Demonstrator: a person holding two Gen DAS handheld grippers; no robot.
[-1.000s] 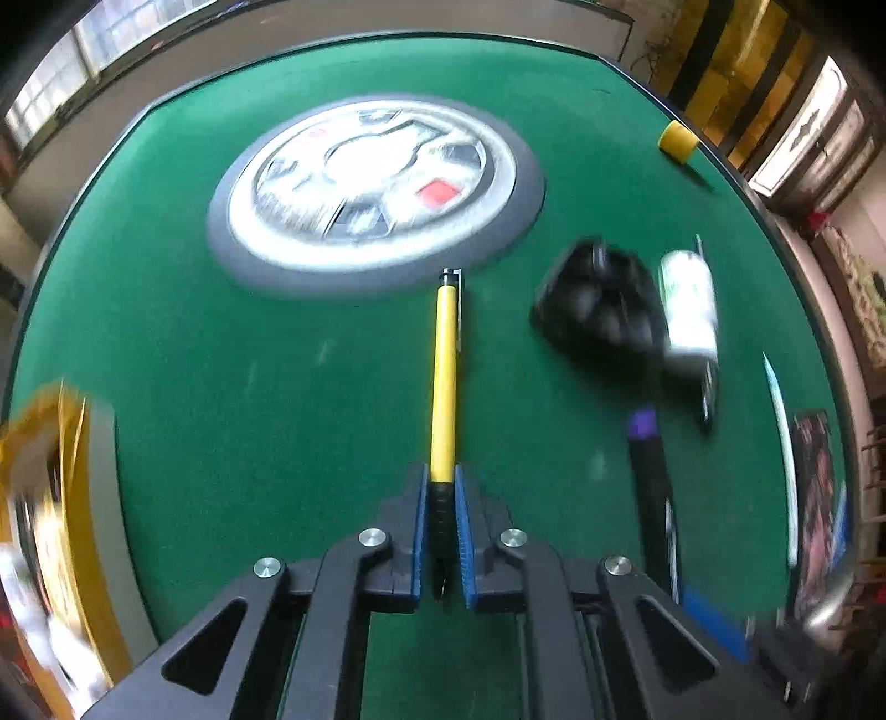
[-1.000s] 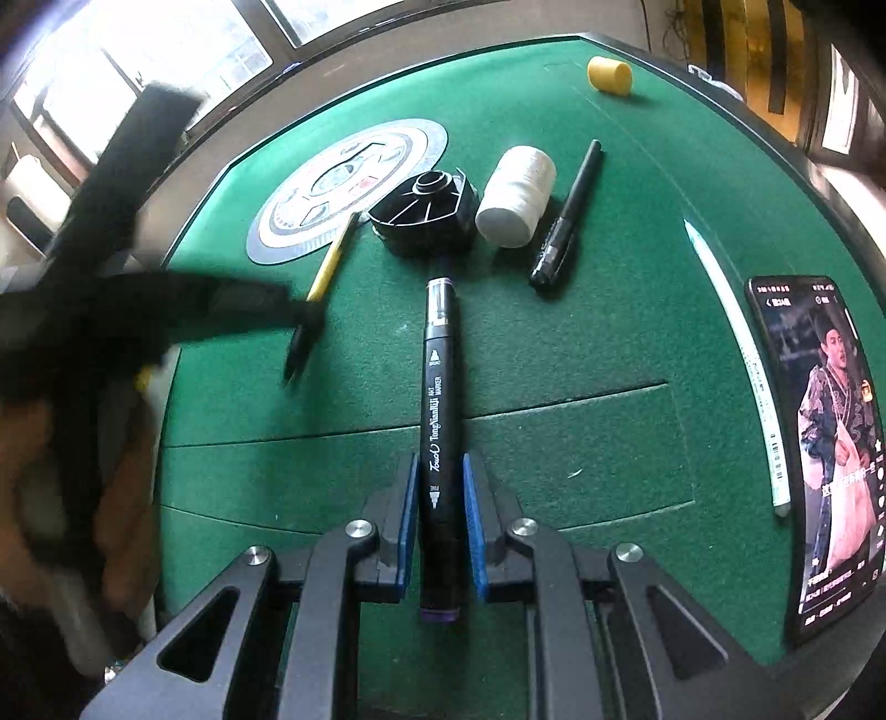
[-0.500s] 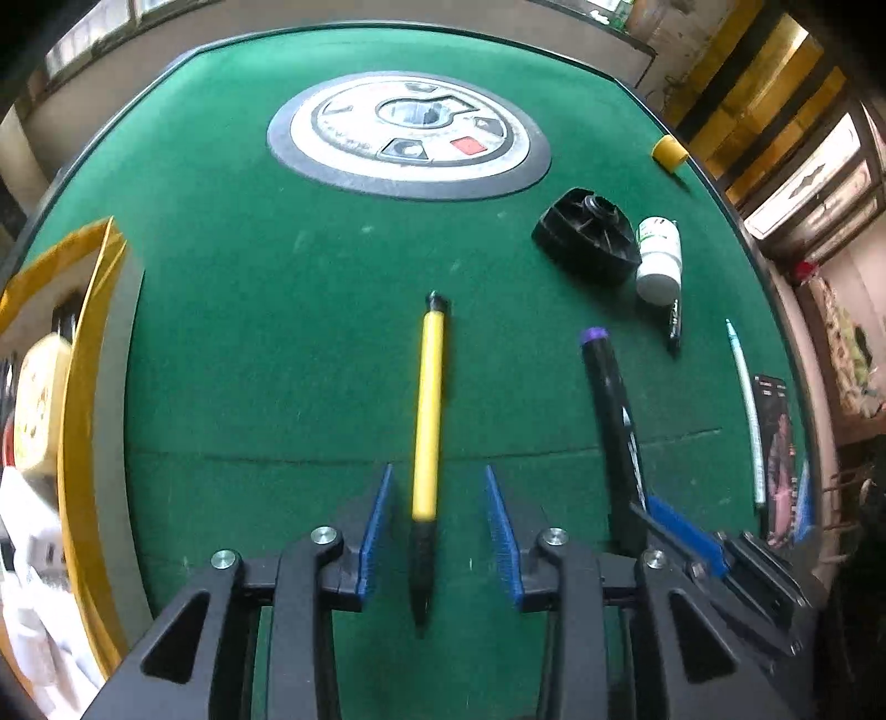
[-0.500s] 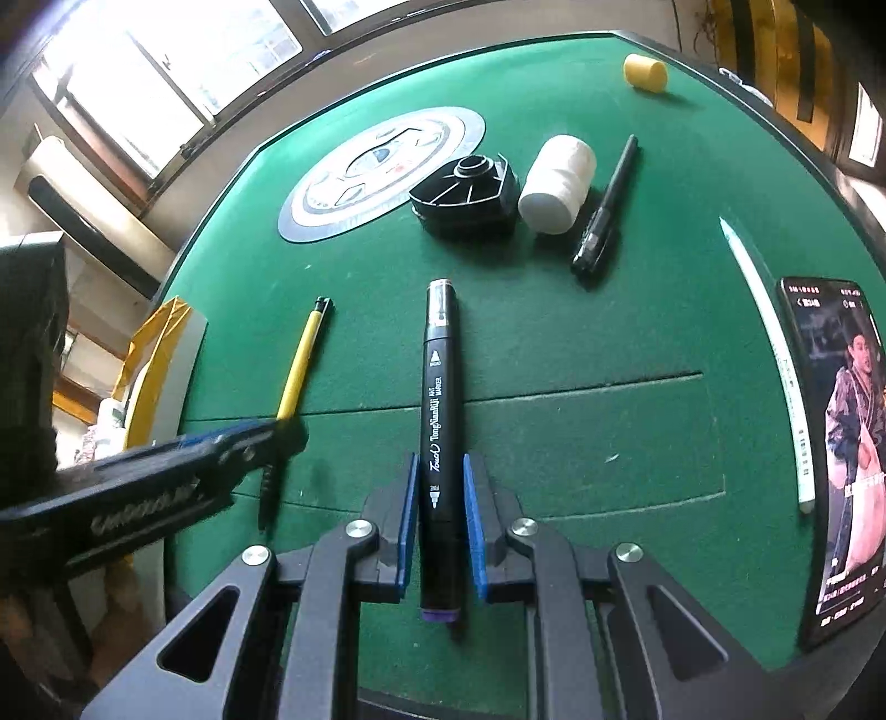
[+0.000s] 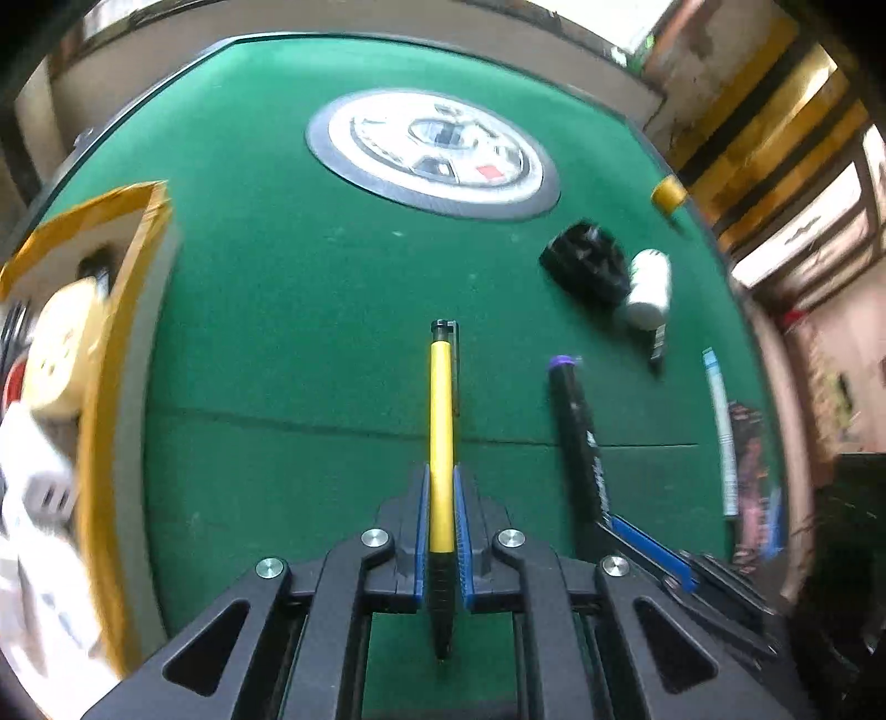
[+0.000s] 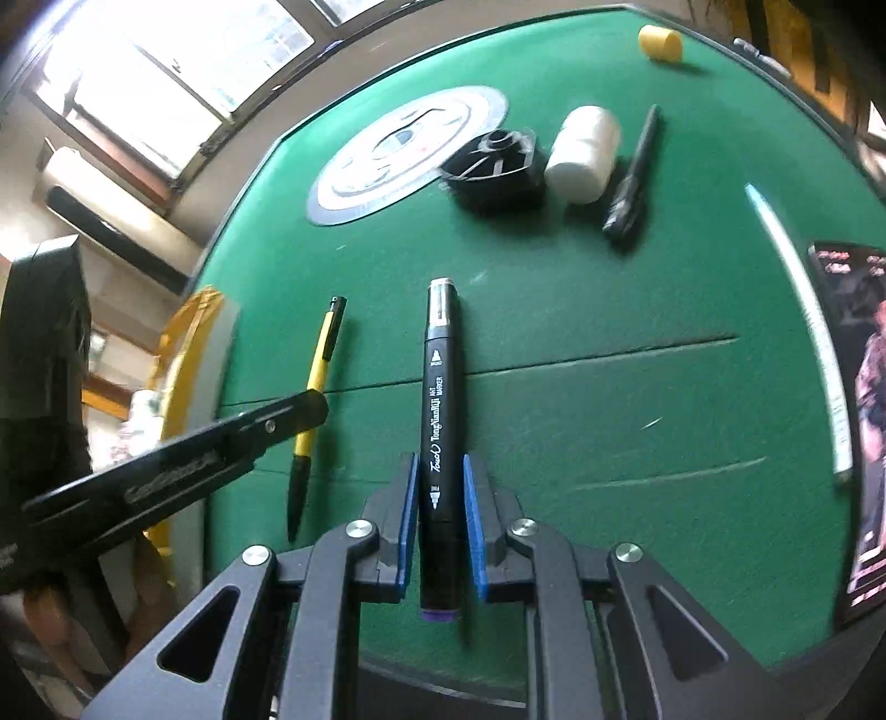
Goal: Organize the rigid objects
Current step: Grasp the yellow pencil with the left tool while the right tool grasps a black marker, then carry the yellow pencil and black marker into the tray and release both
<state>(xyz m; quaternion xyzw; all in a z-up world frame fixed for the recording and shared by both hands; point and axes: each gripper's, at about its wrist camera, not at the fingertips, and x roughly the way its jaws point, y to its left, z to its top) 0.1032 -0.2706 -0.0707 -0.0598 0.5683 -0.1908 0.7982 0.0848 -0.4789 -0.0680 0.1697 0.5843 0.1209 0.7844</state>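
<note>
My left gripper (image 5: 441,493) is shut on a yellow pen (image 5: 441,432) with a black tip, which points away over the green table (image 5: 277,332). The pen also shows in the right wrist view (image 6: 318,376). My right gripper (image 6: 440,487) has its jaws slightly parted around a black marker (image 6: 440,421) with a purple end; the pads stand just off it. The marker also shows in the left wrist view (image 5: 578,437), with the right gripper (image 5: 648,537) at its near end.
A yellow-rimmed box (image 5: 105,343) with white and cream items sits at the left. A round printed disc (image 5: 432,152), a black ribbed part (image 6: 493,160), a white bottle (image 6: 581,152), a black pen (image 6: 631,177), a yellow cap (image 6: 659,41), a white stick (image 6: 797,310) and a phone (image 6: 864,421) lie beyond and to the right.
My left gripper was open around the yellow pen half a second ago and has now shut on it. My right gripper's jaws have parted slightly around the marker.
</note>
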